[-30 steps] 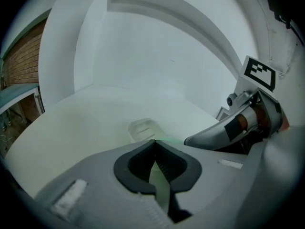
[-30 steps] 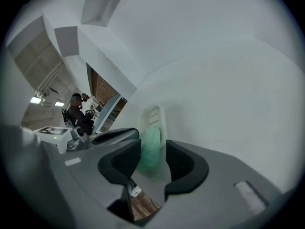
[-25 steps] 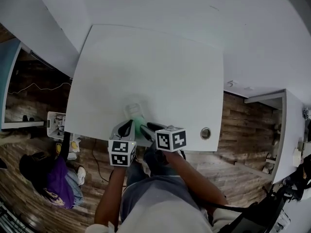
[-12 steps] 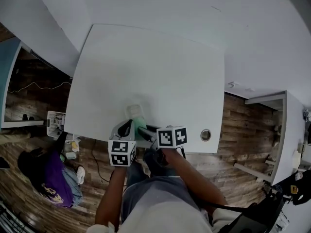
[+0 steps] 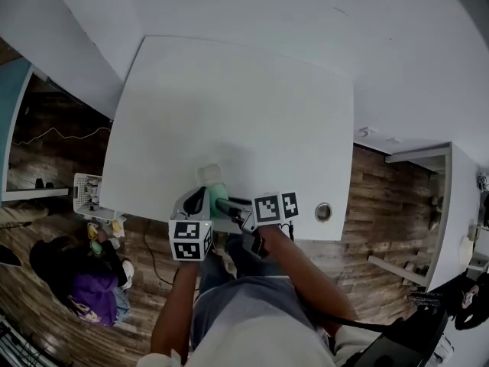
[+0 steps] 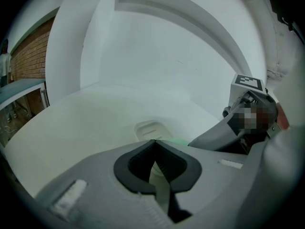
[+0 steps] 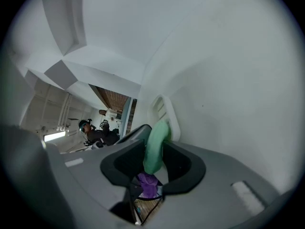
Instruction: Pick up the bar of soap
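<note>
A pale green bar of soap (image 5: 218, 192) lies at the near end of a white soap dish (image 5: 208, 173), close to the table's front edge. My right gripper (image 5: 223, 203) reaches in from the right, turned on its side. In the right gripper view the soap (image 7: 156, 137) stands between the jaws, which are closing; a narrow gap still shows beside it. My left gripper (image 5: 197, 202) sits just left of the soap, its jaws shut with the tips meeting and nothing held. In the left gripper view the dish (image 6: 151, 129) lies just ahead and a sliver of soap (image 6: 178, 141) shows to the right.
The white table (image 5: 244, 105) stretches away behind the dish. A round cable hole (image 5: 323, 212) sits near its front right corner. A person (image 5: 84, 281) crouches on the wooden floor at the left, beside a small basket (image 5: 90, 197).
My right gripper has rolled and shifted slightly right, and its jaws have narrowed around the soap. The left gripper has barely moved. The person on the floor has shifted.
</note>
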Demonstrator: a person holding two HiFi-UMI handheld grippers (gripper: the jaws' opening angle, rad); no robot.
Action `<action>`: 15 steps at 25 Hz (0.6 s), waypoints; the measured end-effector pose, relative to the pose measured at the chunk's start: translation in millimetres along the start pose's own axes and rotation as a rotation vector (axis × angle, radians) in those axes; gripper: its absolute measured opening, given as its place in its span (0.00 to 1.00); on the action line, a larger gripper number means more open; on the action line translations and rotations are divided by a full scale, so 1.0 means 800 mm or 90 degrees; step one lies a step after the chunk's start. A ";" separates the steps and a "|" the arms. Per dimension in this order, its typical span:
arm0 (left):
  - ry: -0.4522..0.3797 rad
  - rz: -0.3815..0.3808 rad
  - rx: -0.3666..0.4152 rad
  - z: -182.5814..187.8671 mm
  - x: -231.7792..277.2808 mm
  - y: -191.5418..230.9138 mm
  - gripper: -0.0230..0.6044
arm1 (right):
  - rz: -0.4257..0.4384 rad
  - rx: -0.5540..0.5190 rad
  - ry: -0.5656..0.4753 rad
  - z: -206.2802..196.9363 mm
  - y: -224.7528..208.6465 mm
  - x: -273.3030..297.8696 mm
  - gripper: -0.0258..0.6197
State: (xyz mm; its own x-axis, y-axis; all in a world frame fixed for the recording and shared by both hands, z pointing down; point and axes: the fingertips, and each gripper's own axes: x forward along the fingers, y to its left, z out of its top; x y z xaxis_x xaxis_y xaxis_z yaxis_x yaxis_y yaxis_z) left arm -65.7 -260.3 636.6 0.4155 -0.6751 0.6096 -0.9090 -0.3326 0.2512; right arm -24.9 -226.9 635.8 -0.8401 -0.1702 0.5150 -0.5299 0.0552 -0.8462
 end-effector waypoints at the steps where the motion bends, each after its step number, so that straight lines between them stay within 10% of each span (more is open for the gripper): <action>1: 0.000 0.001 0.000 0.000 0.000 -0.001 0.03 | 0.002 -0.002 0.006 -0.001 0.000 0.001 0.23; 15: -0.019 0.005 -0.002 0.011 0.004 0.002 0.03 | 0.041 0.040 0.029 -0.005 0.003 0.015 0.23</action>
State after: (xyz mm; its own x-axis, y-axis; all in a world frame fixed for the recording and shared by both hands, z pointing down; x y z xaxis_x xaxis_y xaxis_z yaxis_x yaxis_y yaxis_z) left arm -65.3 -269.0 632.2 0.4084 -0.6969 0.5895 -0.9126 -0.3250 0.2480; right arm -36.5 -224.6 640.4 -0.8772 -0.1233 0.4639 -0.4678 0.0030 -0.8838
